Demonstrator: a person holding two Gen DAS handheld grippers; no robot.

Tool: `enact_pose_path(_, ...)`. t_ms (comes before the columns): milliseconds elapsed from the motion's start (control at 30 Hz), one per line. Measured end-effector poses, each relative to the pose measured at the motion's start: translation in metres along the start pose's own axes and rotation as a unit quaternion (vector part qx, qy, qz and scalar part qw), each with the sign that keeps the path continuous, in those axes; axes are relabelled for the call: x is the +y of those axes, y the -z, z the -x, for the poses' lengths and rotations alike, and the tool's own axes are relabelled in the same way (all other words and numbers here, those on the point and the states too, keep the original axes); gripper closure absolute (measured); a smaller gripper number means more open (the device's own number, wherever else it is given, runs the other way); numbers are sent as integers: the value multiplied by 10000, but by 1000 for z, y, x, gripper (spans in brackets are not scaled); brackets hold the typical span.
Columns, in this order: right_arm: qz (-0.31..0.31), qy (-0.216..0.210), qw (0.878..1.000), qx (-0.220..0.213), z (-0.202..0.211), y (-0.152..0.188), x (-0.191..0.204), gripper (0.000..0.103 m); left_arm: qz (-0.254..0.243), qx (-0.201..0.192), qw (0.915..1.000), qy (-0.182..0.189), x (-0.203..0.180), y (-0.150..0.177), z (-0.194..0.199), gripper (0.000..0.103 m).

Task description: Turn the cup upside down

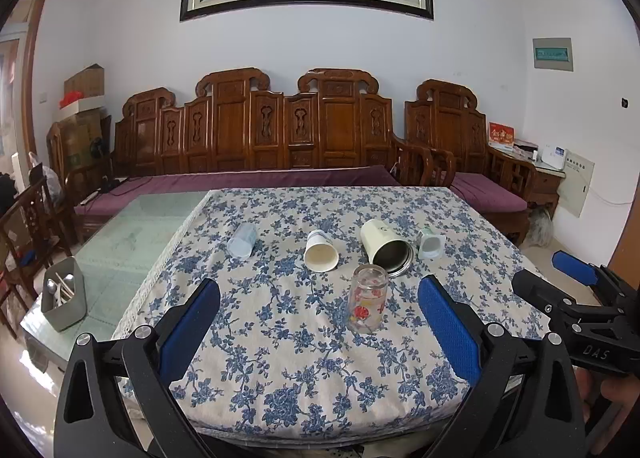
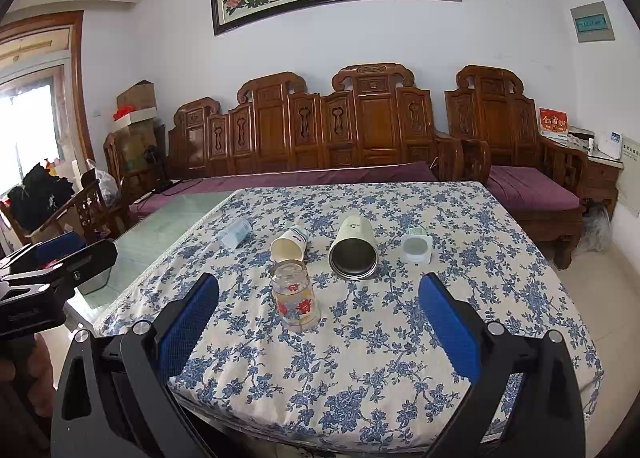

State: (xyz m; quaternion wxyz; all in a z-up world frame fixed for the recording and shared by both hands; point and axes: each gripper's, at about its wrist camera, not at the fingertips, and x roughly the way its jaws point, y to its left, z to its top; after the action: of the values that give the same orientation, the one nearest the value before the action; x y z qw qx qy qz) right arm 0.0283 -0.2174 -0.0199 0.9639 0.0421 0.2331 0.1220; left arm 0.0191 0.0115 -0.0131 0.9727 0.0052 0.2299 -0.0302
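A clear glass cup with red flower prints (image 1: 367,298) (image 2: 295,296) stands on the blue floral tablecloth, base up. Behind it several cups lie on their sides: a pale blue cup (image 1: 243,240) (image 2: 235,232), a white paper cup (image 1: 320,251) (image 2: 289,244), a cream steel-lined tumbler (image 1: 385,242) (image 2: 353,247) and a small pale green cup (image 1: 430,244) (image 2: 416,248). My left gripper (image 1: 318,318) is open and empty, held near the table's front edge. My right gripper (image 2: 318,318) is open and empty beside it, and its blue pad shows at the right in the left wrist view.
The tablecloth (image 1: 320,378) covers the right part of a glass-topped table (image 1: 132,234). A grey utensil holder (image 1: 64,298) stands at the table's left edge. A carved wooden bench with purple cushions (image 1: 256,177) runs behind the table.
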Motion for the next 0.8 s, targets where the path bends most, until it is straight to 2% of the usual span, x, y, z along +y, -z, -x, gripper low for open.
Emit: enact_pose_path(800,10,2,10000,-5,0,1,1,2,-15,-32,10000,17,0,1,3,8)
